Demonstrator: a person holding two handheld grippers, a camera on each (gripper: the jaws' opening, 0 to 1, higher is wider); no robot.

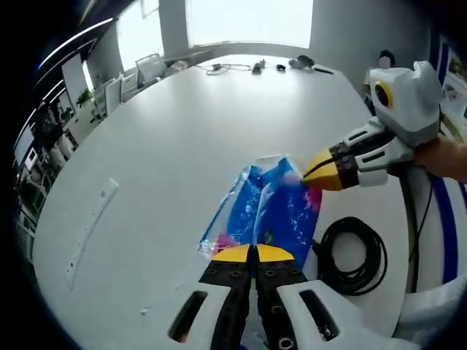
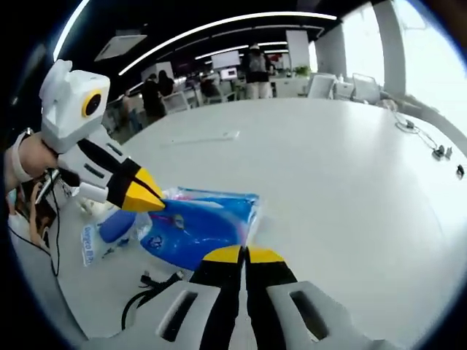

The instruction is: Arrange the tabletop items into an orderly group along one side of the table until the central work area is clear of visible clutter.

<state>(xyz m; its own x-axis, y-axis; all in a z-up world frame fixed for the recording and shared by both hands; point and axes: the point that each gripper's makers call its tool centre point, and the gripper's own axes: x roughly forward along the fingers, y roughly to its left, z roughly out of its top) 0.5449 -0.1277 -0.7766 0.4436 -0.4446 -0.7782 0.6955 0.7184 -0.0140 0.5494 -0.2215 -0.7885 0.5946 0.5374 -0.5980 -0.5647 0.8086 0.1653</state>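
While your left gripper clenches one end of the blue pack near the table's edge, your right gripper pinches the far end, likely to carry it flat beside the cable.

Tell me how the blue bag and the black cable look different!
The blue bag is flat, shiny and bright blue with pink patches; the black cable is thin, plain black and wound in a loop. The left gripper and right gripper each pinch an edge of the bag with jaws shut, while the cable lies untouched beside it. Both rest on the white table.
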